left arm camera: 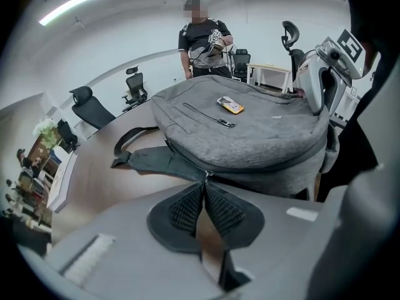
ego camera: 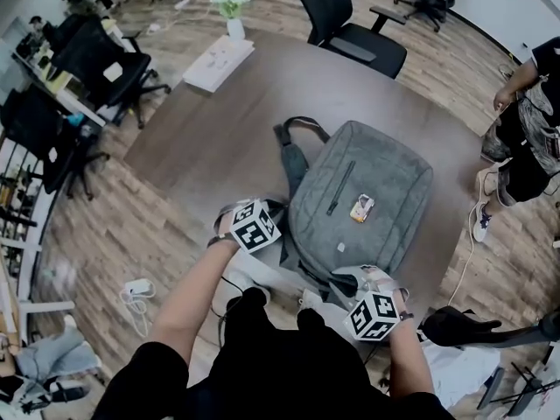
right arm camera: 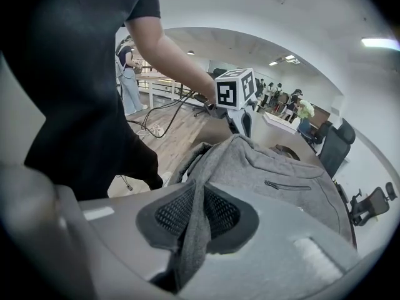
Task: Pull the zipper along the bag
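Left tongs (left arm camera: 204, 182), lower centre of the left gripper view: the mesh-faced pads meet at their tips and pinch the small metal zipper pull (left arm camera: 207, 173). Behind the tips a narrow wedge of gap stays open. In the head view this tool sits at lower left of centre, against the near left corner of the bag.

Grey woven-fabric backpack (ego camera: 385, 173), centre of the head view: it lies flat, front panel up, on the brown round-cornered table (ego camera: 201, 138). Its dark shoulder strap (ego camera: 289, 147) trails toward upper left, and its near edge is close to the table edge. A small yellow-and-white packet (ego camera: 361, 207) rests on the front panel. The dark zipper track (left arm camera: 269, 166) runs round the side wall below the top panel, curving to the right from the pull.

Right tongs (right arm camera: 199, 186), lower centre of the right gripper view: these are closed on a gathered fold of the grey cloth at the bag's near right corner. The fold runs right through between the pads.

Handling, as judged: the cloth is soft and limp, so it will bunch ahead of the slider unless drawn taut. The body looks light and may slide on the smooth tabletop. The pull is small, hard and likely slippery, so it is best taken squarely across the tab. The anchoring hold belongs on the fabric close beside the track. At the rounded corner the direction of pull should follow the curve.
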Demonstrator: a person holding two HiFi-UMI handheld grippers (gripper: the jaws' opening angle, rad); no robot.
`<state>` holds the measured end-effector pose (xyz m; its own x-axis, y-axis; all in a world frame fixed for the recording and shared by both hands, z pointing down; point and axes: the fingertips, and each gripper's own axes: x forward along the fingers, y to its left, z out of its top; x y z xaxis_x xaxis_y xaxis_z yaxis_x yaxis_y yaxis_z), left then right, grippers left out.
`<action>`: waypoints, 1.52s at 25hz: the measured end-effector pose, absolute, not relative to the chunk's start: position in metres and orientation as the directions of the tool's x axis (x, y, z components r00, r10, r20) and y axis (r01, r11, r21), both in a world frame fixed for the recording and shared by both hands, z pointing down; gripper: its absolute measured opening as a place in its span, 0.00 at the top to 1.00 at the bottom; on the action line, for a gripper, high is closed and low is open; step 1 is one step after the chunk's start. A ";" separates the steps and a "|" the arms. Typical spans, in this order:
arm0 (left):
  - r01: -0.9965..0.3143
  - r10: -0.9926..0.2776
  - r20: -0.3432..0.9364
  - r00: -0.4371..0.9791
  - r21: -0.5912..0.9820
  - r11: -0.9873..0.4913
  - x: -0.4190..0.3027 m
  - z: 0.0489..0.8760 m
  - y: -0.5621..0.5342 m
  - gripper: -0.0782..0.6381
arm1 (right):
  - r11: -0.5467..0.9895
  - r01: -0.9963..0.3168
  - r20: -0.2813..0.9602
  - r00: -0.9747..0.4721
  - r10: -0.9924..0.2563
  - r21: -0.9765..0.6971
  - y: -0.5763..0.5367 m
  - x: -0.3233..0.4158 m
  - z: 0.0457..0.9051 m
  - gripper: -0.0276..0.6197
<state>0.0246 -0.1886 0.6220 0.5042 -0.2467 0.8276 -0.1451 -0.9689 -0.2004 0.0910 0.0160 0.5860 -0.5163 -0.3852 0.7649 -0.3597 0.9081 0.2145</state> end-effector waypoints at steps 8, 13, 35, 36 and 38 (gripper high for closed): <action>-0.095 -0.216 0.823 0.526 -0.195 -0.976 0.050 0.634 -0.219 0.82 | 0.929 -0.325 0.775 -0.537 -0.333 0.174 0.020 0.102 0.586 0.89; -0.056 -0.189 0.825 0.532 -0.189 -0.980 0.068 0.636 -0.237 0.81 | 0.938 -0.310 0.782 -0.542 -0.308 0.154 0.021 0.103 0.586 0.89; -0.515 -0.470 0.481 0.740 -0.042 -0.856 0.045 0.548 -0.240 0.86 | 0.630 -0.773 0.272 -0.594 -0.757 0.066 -0.044 0.148 0.472 0.95; -0.544 -0.485 0.443 0.754 0.007 -0.839 0.042 0.540 -0.233 0.86 | 0.595 -0.800 0.243 -0.563 -0.790 0.083 -0.049 0.154 0.468 0.95; -0.581 -0.508 0.378 0.774 0.105 -0.807 0.038 0.532 -0.214 0.86 | 0.526 -0.845 0.195 -0.503 -0.842 0.094 -0.052 0.164 0.460 0.95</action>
<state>0.0383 -0.2142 0.5316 0.7742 -0.5078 0.3777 -0.5808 -0.8073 0.1051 0.1638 -0.0525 0.4604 -0.5026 -0.8424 0.1946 -0.8452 0.5260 0.0942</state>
